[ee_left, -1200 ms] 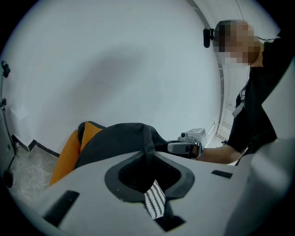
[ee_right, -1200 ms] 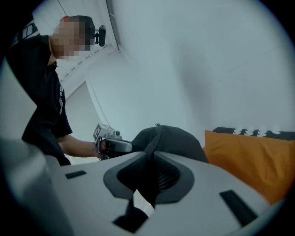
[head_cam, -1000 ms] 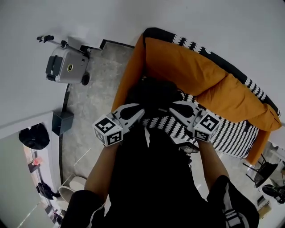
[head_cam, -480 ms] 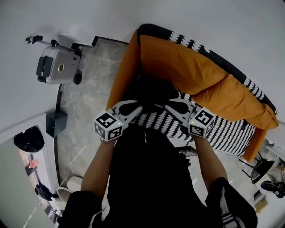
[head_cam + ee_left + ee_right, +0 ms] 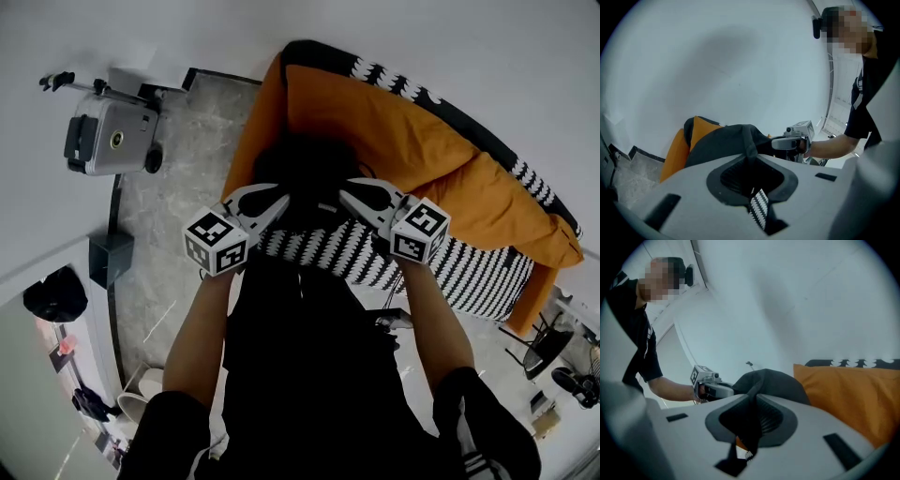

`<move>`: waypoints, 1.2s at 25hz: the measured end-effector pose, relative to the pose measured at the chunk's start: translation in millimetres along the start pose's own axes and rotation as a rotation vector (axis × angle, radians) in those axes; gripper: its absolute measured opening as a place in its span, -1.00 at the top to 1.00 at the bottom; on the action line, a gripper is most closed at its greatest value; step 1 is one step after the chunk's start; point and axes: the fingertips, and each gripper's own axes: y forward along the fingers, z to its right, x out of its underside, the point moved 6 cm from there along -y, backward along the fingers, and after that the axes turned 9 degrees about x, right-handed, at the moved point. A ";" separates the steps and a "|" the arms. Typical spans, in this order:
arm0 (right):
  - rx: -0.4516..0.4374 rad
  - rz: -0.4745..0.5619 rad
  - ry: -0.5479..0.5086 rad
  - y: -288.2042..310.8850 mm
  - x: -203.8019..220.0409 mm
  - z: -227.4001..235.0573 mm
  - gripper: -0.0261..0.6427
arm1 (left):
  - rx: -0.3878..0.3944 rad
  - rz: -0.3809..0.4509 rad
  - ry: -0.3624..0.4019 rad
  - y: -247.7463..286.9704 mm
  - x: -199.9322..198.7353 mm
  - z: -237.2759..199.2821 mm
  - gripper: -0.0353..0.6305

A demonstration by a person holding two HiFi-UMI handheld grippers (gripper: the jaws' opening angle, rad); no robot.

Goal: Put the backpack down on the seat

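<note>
Dark grey-black fabric sits at the centre of the head view: the backpack (image 5: 307,173) is held up between the two grippers at the left end of a sofa (image 5: 525,300). It is in front of the orange back cushion (image 5: 403,141) and above the near edge of the black-and-white patterned seat (image 5: 469,272). Whether its bottom touches the seat cannot be told.

The left gripper (image 5: 281,199) reaches in from the lower left. In the left gripper view its fingers are pressed nearly together, pinching a fold of the backpack's dark cloth. A slip of the patterned seat shows below the pinch.

The right gripper (image 5: 347,192) comes from the lower right. In the right gripper view its fingers clamp a thicker ridge of the same fabric, with a small gap left between them. Each gripper view shows the other gripper across the rounded top of the bag.

The person's bare forearms run down the frame to a black shirt. At the upper left, a silver-grey suitcase (image 5: 103,136) stands on the grey stone floor (image 5: 187,206), well apart from the sofa.
</note>
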 end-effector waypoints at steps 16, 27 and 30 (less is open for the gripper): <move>0.131 0.023 -0.105 39.1 -30.2 45.1 0.75 | -0.116 -0.023 0.044 15.4 -34.4 -60.2 0.77; 0.208 0.031 -0.109 56.7 -42.9 74.2 0.75 | -0.138 -0.050 0.045 30.1 -50.0 -88.7 0.77; 0.239 0.019 -0.138 60.9 -45.7 80.1 0.74 | -0.146 -0.060 0.046 33.8 -53.1 -95.0 0.77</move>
